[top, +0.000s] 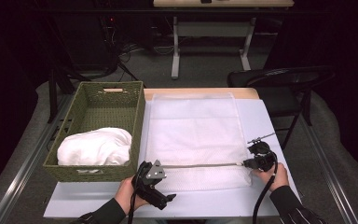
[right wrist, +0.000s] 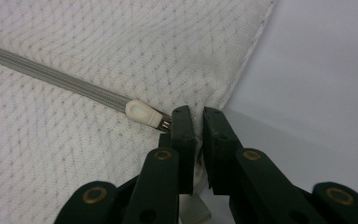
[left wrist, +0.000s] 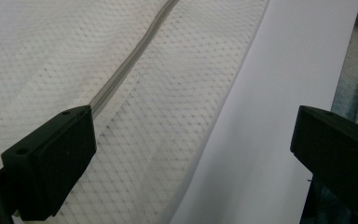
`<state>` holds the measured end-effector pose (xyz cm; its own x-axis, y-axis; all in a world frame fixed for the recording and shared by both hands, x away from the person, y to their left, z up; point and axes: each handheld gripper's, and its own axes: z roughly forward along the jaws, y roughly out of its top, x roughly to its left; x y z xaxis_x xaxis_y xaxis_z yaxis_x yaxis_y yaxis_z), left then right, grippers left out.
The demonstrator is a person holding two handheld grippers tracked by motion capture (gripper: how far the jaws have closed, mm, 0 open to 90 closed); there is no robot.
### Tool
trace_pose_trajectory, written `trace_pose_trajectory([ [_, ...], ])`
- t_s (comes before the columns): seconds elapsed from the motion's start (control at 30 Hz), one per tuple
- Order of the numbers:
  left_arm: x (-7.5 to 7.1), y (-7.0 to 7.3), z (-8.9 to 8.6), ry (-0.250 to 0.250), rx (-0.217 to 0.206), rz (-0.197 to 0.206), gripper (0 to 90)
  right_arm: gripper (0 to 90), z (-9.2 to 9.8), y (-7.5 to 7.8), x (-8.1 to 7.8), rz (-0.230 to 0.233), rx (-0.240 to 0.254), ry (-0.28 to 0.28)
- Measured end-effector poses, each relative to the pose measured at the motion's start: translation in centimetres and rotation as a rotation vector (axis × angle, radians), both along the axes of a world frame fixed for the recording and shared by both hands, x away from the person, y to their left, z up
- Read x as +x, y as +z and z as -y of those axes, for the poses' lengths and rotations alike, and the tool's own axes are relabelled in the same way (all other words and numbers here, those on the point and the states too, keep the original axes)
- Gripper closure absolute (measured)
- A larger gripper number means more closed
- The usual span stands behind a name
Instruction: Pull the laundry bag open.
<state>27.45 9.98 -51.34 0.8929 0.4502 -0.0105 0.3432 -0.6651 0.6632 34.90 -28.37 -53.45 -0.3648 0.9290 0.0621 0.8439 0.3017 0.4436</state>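
Mesh laundry bag (top: pixel 192 135) lies flat on the table (top: pixel 261 116), right of the woven basket (top: pixel 86 112) holding white cloth (top: pixel 95 146).

High view: zipper (top: pixel 200 165) runs left-right along the bag's near edge, long axis parallel to the table's near side. Left gripper (top: pixel 150 179) sits at the zipper's left end, near-left corner of the bag. Right gripper (top: pixel 260 158) sits at the zipper's right end, near-right corner. Each hand holds one end of the line; the right one is nearer the slider.

Left gripper view: left gripper (left wrist: pixel 186 149) has its jaws wide apart, nothing between them. Mesh bag (left wrist: pixel 98 70) lies under the left jaw, zipper (left wrist: pixel 130 65) running away from it diagonally up and to the right. Bare table (left wrist: pixel 270 116) is under the gap and toward the right jaw. Not gripping anything.

Right gripper view: right gripper (right wrist: pixel 198 123) has jaws nearly together, pinched on the bag's corner fabric just beside the zipper's end. Zipper pull (right wrist: pixel 142 113), cream coloured, sits at the left jaw, touching or almost touching it, and is not between the jaws as far as visible. Zipper tape (right wrist: pixel 51 74) extends away up-left from the pull. Judgement: zipper looks closed along its length, slider parked at the right end; opening it means travel leftward along the zipper axis, toward the left gripper, with the right hand closest to the pull.
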Motion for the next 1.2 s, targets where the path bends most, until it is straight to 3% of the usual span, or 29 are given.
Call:
trace_pose_trajectory([
  [0.2, 0.5, 0.0, 0.1, 0.003, -0.014, -0.011, 0.2, 85.6, 0.1, 0.3, 0.0, 0.012, -0.008, 0.034],
  [0.6, 1.9, 0.3, 2.2, -0.025, -0.057, -0.02, 0.0, 85.6, -0.6, 2.2, -1.1, 0.107, -0.027, 0.094],
  [0.93, 3.3, 0.3, 5.6, -0.093, -0.074, -0.041, 0.0, 85.5, -1.4, 2.8, -1.5, 0.15, -0.056, 0.132],
  [1.07, 4.4, 0.3, 7.2, -0.121, -0.07, -0.101, 0.0, 85.4, -1.4, 2.9, -1.7, 0.152, -0.053, 0.132],
  [1.2, 5.2, 0.1, 8.9, -0.132, -0.072, -0.103, 0.0, 85.4, -1.5, 2.9, -1.6, 0.16, -0.058, 0.138],
])
